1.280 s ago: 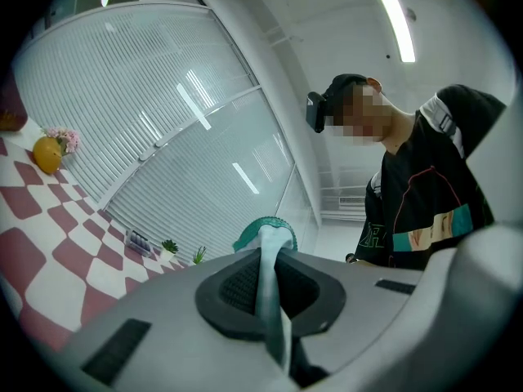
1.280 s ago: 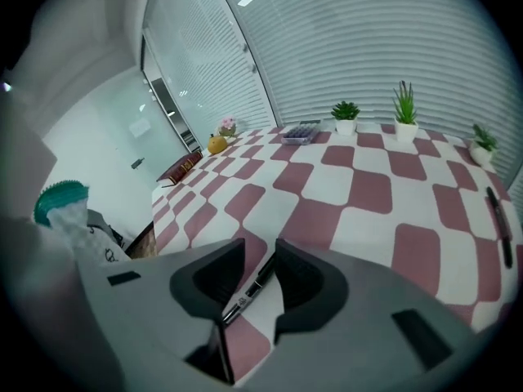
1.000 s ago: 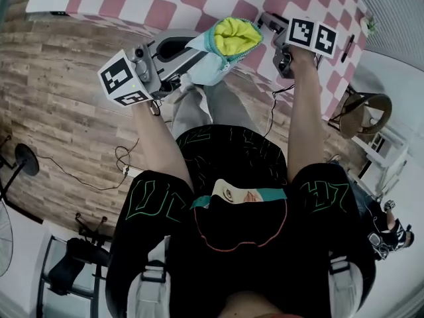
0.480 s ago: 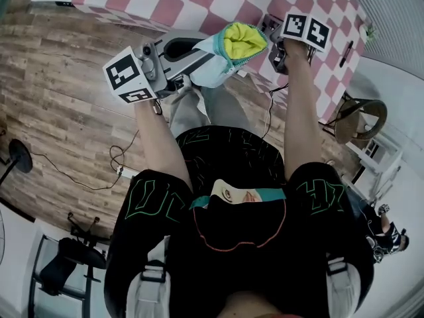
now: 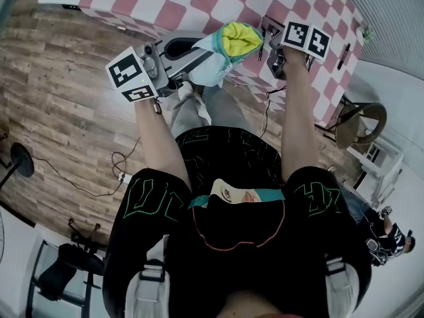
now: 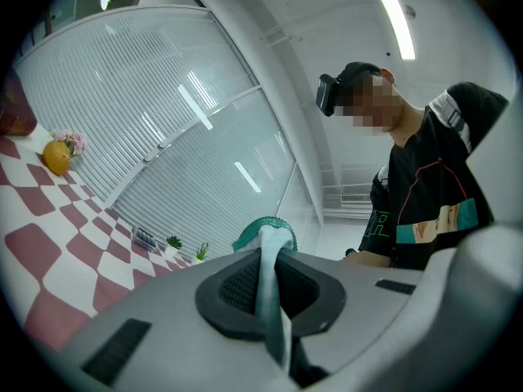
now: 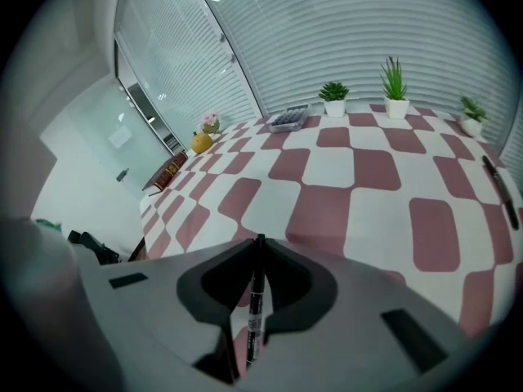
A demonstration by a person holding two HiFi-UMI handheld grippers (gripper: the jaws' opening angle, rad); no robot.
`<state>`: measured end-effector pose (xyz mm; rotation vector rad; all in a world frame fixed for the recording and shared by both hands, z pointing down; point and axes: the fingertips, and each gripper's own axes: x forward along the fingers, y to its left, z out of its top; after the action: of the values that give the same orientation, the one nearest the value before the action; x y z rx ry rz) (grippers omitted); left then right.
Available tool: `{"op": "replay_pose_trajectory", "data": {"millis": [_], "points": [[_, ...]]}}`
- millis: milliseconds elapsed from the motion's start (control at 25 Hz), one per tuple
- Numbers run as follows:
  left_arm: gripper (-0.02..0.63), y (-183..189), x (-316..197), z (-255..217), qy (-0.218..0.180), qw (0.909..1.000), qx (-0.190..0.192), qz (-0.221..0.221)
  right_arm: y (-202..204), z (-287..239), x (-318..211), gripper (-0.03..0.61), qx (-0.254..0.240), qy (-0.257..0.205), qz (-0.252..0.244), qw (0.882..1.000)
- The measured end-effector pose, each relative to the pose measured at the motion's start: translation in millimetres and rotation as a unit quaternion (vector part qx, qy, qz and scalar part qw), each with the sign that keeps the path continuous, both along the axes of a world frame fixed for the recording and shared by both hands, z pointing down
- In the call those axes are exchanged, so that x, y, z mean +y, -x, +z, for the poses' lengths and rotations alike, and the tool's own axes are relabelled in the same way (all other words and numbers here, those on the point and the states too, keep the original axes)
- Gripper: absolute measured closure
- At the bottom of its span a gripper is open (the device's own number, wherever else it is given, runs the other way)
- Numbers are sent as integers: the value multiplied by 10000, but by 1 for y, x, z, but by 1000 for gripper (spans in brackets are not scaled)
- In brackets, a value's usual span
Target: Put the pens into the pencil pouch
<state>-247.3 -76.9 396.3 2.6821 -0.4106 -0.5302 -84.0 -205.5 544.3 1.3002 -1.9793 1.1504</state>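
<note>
Right gripper (image 7: 260,247), jaws just closing onto black pen (image 7: 256,309) between them, left gripper (image 6: 269,260) clamped on pencil pouch (image 5: 213,68) rim.

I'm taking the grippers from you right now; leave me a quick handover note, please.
Left gripper: shut on the pencil pouch, held up with its mouth open.
Right gripper: jaws have just been closing, now on a black pen over the checkered table.
Done: pouch raised, pen gripped.
Left: put this pen in the pouch, then fetch the second pen lying on the table.
</note>
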Motion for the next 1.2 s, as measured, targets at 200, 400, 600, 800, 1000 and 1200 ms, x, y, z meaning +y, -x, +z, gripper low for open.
{"op": "replay_pose_trajectory", "data": {"millis": [200,400,600,800,1000,1200], "points": [[614,2,-4,-11,-113,9999,-4,20,7,-29,-2,531,-310,-484,40,9983],[614,1,-11,-20,-215,9997,-145,-14,13,-70,-8,531,-680,-1136,54,9912],[614,-2,-19,-28,-305,9992,-247,-30,19,-115,-14,531,-995,-1831,12,9780],[614,-4,-28,-33,-322,9986,-414,-57,25,-155,-18,531,-1136,-2378,-26,9647],[614,-4,-40,-37,-367,9972,-638,-137,26,-190,-22,531,-1263,-2856,37,9500],[614,-4,-49,-40,-408,9951,-880,-208,30,-230,-22,531,-1450,-3452,-79,9272]]}}
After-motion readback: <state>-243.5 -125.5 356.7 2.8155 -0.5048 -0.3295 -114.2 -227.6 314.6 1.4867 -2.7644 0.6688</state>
